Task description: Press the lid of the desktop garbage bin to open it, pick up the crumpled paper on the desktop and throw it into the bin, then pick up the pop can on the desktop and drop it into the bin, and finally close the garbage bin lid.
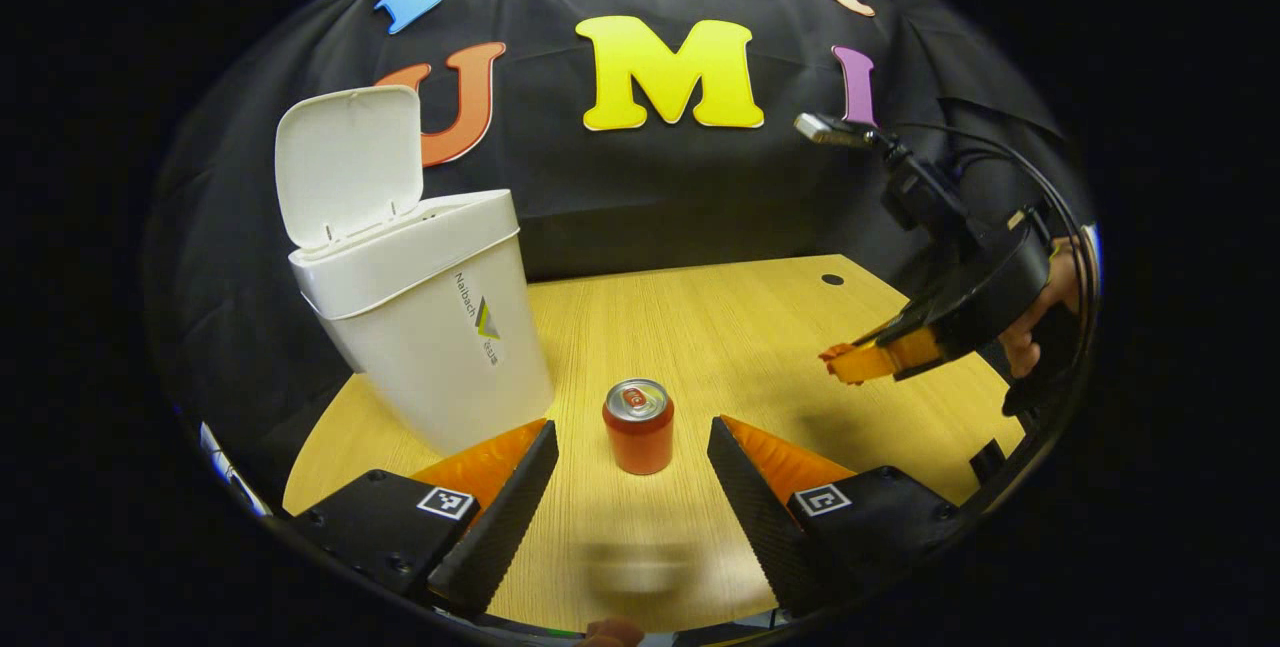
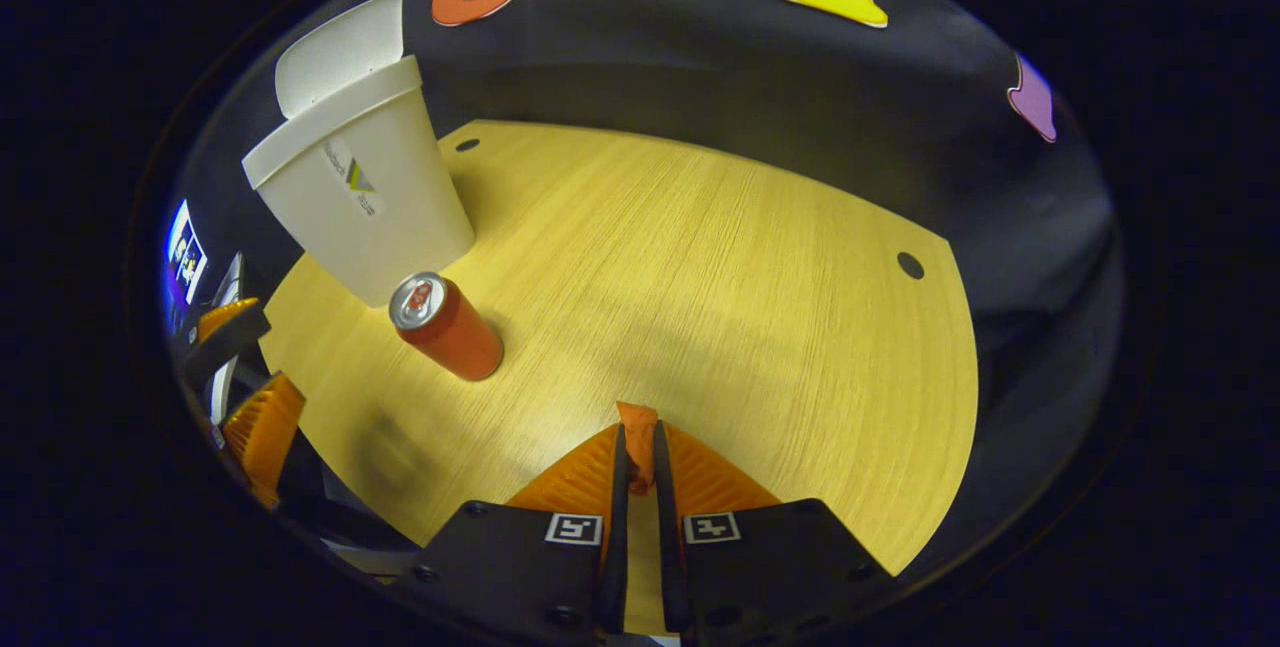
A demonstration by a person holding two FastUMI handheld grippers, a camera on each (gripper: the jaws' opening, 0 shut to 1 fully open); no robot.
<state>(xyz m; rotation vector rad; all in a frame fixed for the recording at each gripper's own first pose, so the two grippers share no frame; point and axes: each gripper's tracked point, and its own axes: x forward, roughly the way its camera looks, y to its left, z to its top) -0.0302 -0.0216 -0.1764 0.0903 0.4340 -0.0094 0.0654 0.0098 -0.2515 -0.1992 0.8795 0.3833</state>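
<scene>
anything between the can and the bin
Nothing: bare tabletop separates the can from the bin, clearest in the left gripper view.

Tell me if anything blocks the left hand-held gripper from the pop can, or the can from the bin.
Nothing visible does. The pop can stands upright on bare table straight ahead of the open left hand-held gripper. The bin stands beside the can, lid up.
</scene>
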